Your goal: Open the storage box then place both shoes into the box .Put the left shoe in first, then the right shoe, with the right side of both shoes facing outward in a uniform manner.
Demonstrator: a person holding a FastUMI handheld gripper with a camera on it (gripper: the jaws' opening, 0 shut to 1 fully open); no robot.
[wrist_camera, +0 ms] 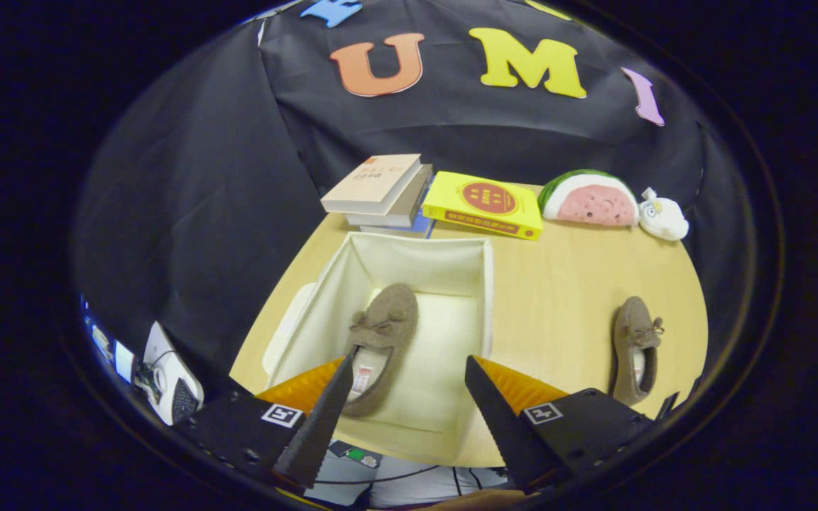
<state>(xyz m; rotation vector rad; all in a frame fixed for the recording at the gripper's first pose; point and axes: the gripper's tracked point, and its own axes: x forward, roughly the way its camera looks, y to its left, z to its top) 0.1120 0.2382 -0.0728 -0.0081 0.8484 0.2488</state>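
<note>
An open cream fabric storage box point(420, 252) stands on the wooden table just ahead of my fingers. One brown loafer point(380, 333) lies inside it along the left wall, toe pointing away, its heel just beyond my left fingertip. The second brown loafer point(635, 348) lies on the table to the right of the box, toe also pointing away. My gripper point(409, 369) hovers above the box's near edge, open wide, with nothing between its fingers.
A white lid point(282, 333) lies against the box's left side. Beyond the box sit a stack of books point(380, 191), a yellow book point(483, 204), a watermelon plush point(589, 199) and a small white plush point(662, 216). The table edge point(700, 319) curves off at the right.
</note>
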